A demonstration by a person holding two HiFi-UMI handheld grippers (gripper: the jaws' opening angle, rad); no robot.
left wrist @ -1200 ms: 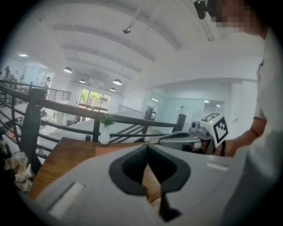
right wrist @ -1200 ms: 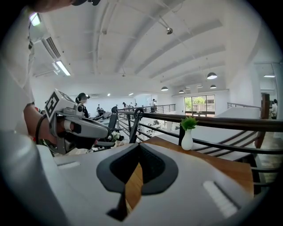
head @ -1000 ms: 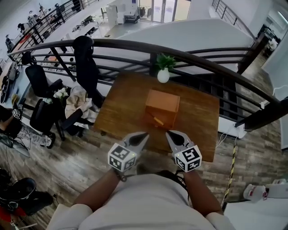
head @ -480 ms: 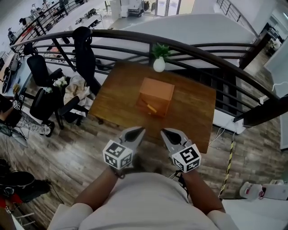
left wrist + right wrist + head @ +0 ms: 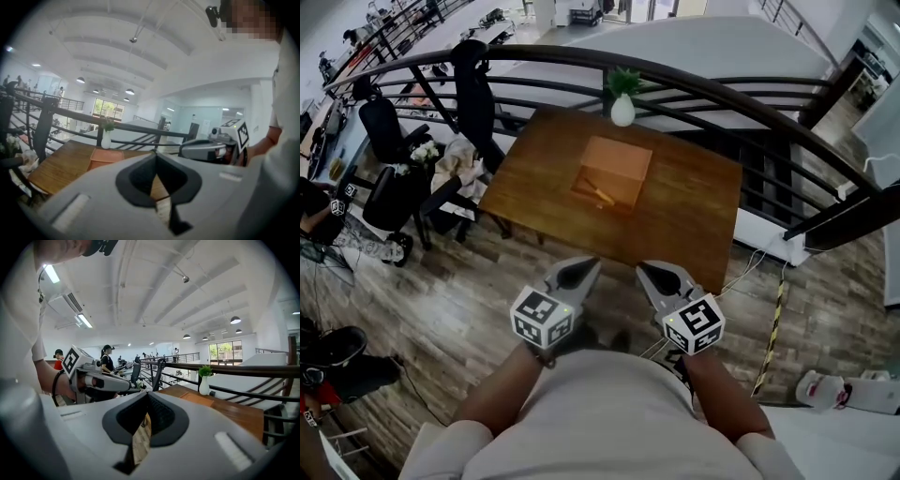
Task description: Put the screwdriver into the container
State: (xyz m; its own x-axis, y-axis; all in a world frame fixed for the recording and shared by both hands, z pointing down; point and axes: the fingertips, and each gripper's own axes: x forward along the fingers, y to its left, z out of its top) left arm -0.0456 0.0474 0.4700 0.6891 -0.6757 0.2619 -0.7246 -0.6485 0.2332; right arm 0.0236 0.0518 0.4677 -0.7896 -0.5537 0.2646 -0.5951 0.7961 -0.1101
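The screwdriver (image 5: pixel 602 196), a small yellowish stick, shows against the near part of the orange container (image 5: pixel 619 159); whether it lies inside or against the near wall cannot be told. The container sits about mid-way on the wooden table (image 5: pixel 694 206). At its 12 o'clock, by the table's far edge, stands a white vase (image 5: pixel 622 111) with a green plant, just before the dark railing (image 5: pixel 722 89). At 9 o'clock, off the table, are black office chairs (image 5: pixel 389 202). At 6 o'clock, well apart from the table and over the plank floor (image 5: pixel 450 319), the left gripper (image 5: pixel 584 269) and right gripper (image 5: pixel 649 272) hang side by side, each with jaws pressed together on nothing
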